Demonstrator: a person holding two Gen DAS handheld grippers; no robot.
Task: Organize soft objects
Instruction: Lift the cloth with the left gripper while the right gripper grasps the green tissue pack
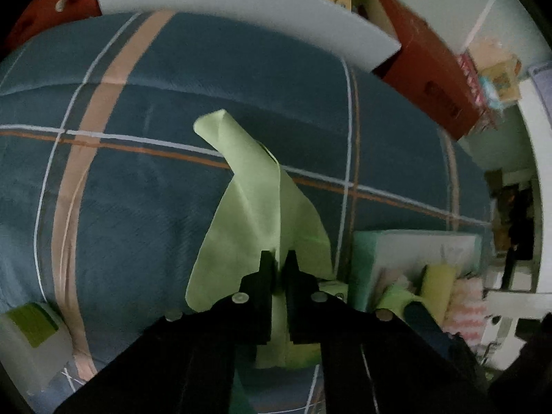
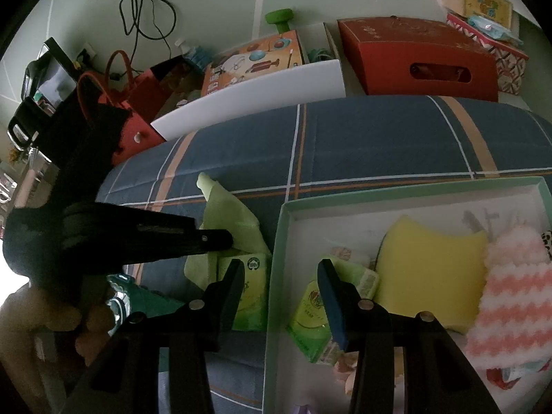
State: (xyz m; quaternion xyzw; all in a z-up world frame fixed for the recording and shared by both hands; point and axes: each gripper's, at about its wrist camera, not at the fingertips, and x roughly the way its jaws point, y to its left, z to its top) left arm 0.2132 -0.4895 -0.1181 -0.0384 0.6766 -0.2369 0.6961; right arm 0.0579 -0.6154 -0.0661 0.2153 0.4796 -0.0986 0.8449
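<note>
Pinched tight in the left gripper (image 1: pixel 280 265): a pale green cloth (image 1: pixel 248 207), fingers (image 1: pixel 265 276) closed on its near end, lying on a blue plaid bedcover (image 1: pixel 138 189). Long axis running away from the fingers, free tip (image 1: pixel 210 122) curled up and pointing toward the white board (image 1: pixel 241 3) at the cover's far edge. Wide open stretch of plaid to the cloth's left and beyond; to its right, hemmed in by the wall of a shallow mint-rimmed box (image 2: pixel 276 276). Right gripper (image 2: pixel 281 272) hovering half open with nothing between its fingers, straddling that box wall. Inside the box: a yellow sponge (image 2: pixel 431 269), a pink-and-white striped fluffy cloth (image 2: pixel 507 296) and a green packet (image 2: pixel 314 321). Just outside the wall, beside the cloth, a green tissue pack (image 2: pixel 252 293). Beyond the cover's far edge, a red box (image 2: pixel 414 55) among clutter.
</note>
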